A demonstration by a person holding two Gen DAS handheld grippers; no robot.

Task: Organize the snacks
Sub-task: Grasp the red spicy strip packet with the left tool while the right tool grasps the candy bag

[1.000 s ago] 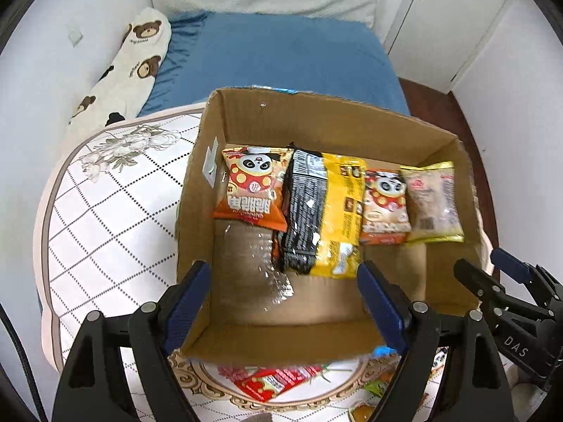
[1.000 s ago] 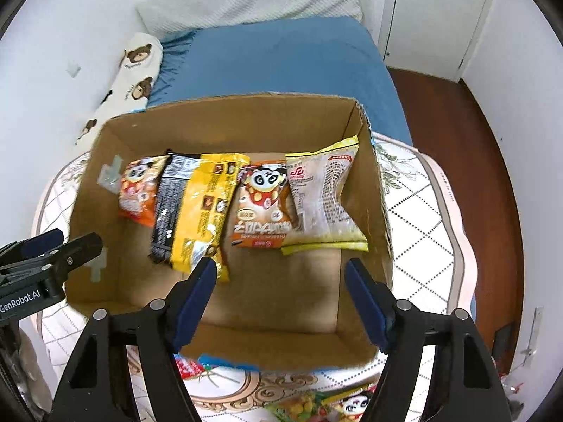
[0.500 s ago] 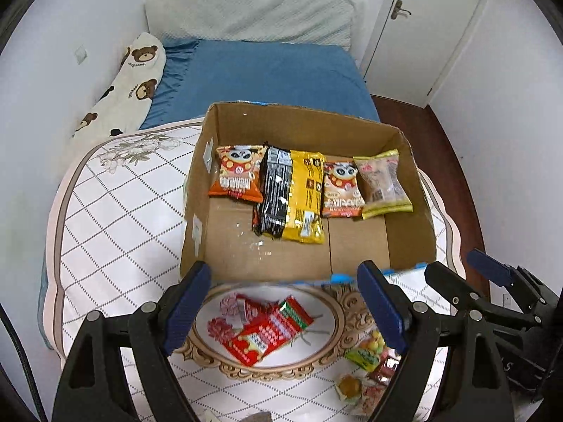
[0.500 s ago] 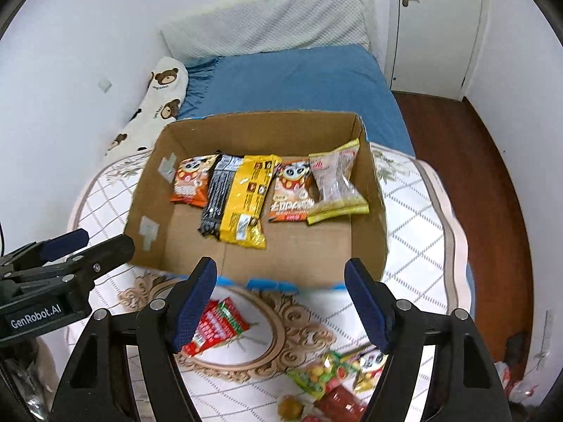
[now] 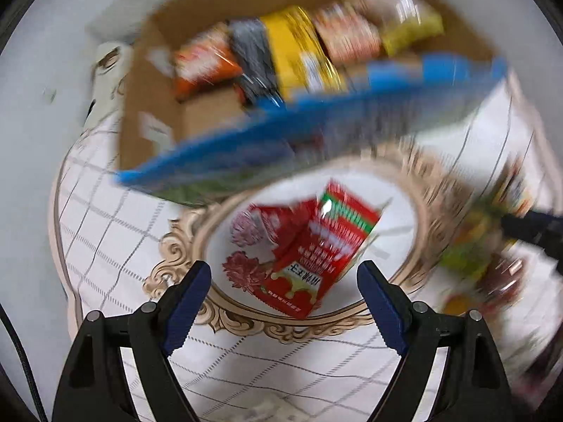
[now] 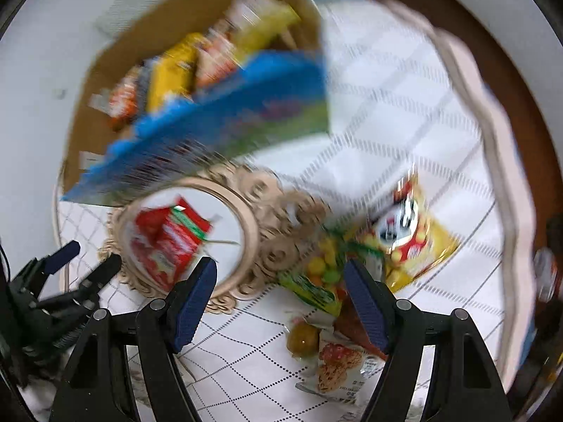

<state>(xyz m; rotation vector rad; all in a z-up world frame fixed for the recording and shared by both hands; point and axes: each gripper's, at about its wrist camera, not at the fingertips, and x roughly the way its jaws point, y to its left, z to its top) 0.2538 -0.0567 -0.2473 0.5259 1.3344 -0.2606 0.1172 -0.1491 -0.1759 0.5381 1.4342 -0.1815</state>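
A cardboard box (image 5: 147, 81) with a blue printed front (image 5: 316, 123) holds a row of snack packets (image 5: 299, 49); it also shows in the right wrist view (image 6: 225, 112). Both views are motion-blurred. A red snack packet (image 5: 309, 256) lies on the quilt just ahead of my left gripper (image 5: 285, 299), which is open and empty. My right gripper (image 6: 281, 299) is open and empty above a green packet (image 6: 316, 281), near a yellow packet (image 6: 411, 239) and a red-and-white packet (image 6: 337, 365). The red packet (image 6: 165, 242) lies to its left.
The white quilt (image 5: 105, 232) with a gold floral medallion (image 6: 278, 246) covers the surface. A small round green-brown item (image 6: 302, 337) lies by the right gripper. The left gripper (image 6: 70, 277) shows at the right wrist view's left edge. Brown floor (image 6: 492, 52) lies beyond the quilt's right edge.
Both grippers have pulled back from the box and dropped low toward the loose packets on the quilt. The red packet is now close before the left gripper, the green one before the right.
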